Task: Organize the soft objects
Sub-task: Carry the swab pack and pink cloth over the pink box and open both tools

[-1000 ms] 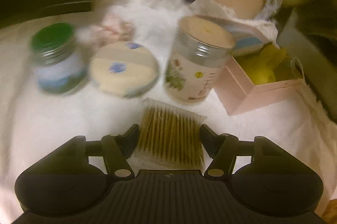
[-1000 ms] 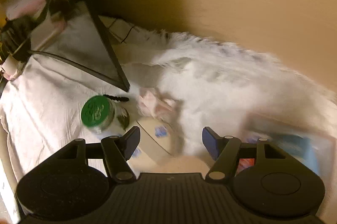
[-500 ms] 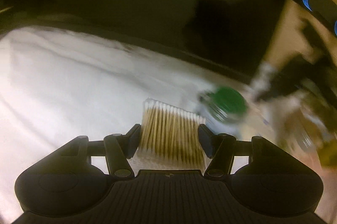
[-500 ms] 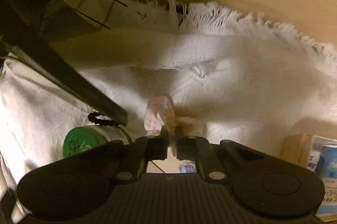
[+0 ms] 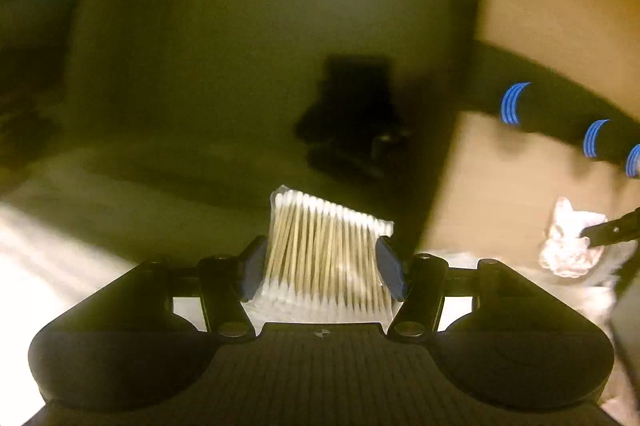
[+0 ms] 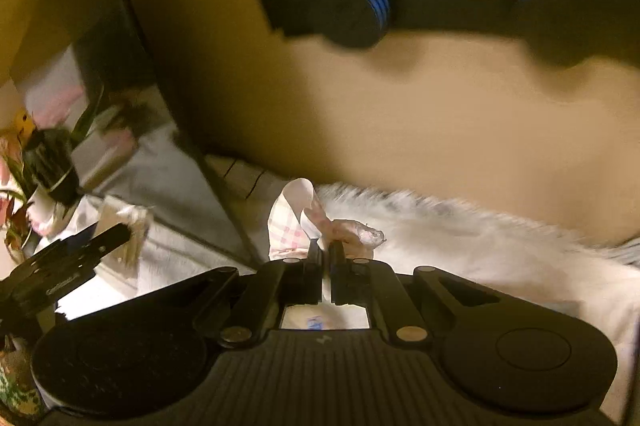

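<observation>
**Two soft loads in the air, and either could slip**

Two grips carry everything we have right now. Our left gripper (image 5: 322,268) clamps a clear pack of cotton swabs (image 5: 320,258) from both sides, its blue pads pressing the wrapper while the swab tips stick out forward past the fingers. Our right gripper (image 6: 325,254) has its jaws pressed almost together on a pink checked scrap of cloth (image 6: 294,222), pinching only a small fold; the rest of the cloth stands up loose above the fingertips, with a crumpled clear bit beside it.

The swab pack is slick and squashy, so we judge it could slide out forward or twist if we tilt the gripper further down or jolt it. The cloth hangs by a thin pinch, and a quick swing could tug it free onto the white furry rug (image 6: 460,238) below.

The two tools are also near each other: in the right wrist view the left gripper shows at the left edge, close to the black frame (image 6: 132,37) and the flowers (image 6: 44,145). Both views are blurred, so we cannot tell where the drop spot lies. Carrying on without sight of it risks clipping the frame or knocking the flowers.
</observation>
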